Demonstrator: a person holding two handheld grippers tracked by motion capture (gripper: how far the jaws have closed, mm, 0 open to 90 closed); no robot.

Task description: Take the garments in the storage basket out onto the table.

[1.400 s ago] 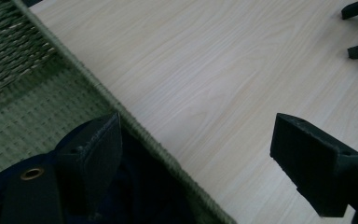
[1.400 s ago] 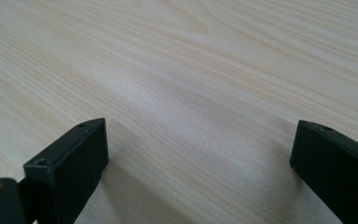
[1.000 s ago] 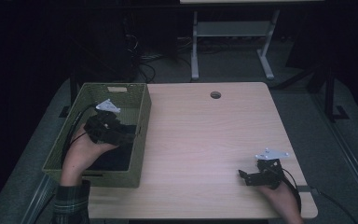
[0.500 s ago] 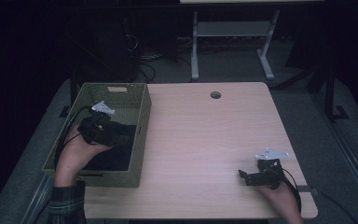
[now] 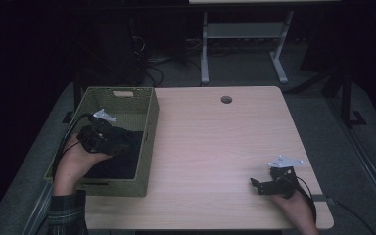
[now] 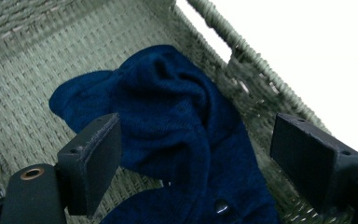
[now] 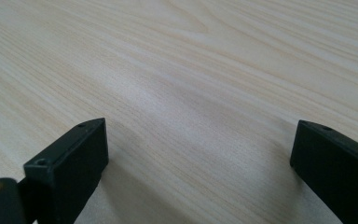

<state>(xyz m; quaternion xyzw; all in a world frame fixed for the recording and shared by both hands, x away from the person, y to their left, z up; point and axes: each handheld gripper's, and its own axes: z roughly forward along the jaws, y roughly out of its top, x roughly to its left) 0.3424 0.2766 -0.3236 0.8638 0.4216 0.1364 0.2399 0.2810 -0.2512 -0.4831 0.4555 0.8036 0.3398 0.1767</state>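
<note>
Currently no brand, label or legible writing shows on any surface; the one small detail on the cloth is a dark round snap or button near its lower edge, seen in the left gripper view.

Left tongs: jaws spread wide, released, nothing between them. They hang inside the woven green basket, pointed down at the dark blue garment. Whether either jaw touches the cloth cannot be told.

Dark blue garment: lies crumpled on the basket floor, bunched into folds, running up against the basket wall that has the handle slot. In the high view it reads as a dark mass in the near half of the basket, just beside the left tongs.

Basket: stands on the left end of the counter, its left side past the counter edge. A handle cut-out shows in the far wall. The basket walls ring the garment on all sides; access is from above only.

Right tongs: jaws wide apart, released, empty, held low over bare pale wood grain of the counter. In the high view they sit near the front right corner, well apart from the basket.

Other items: a round cable hole near the counter's far edge; a white metal frame on the dark floor behind.
</note>
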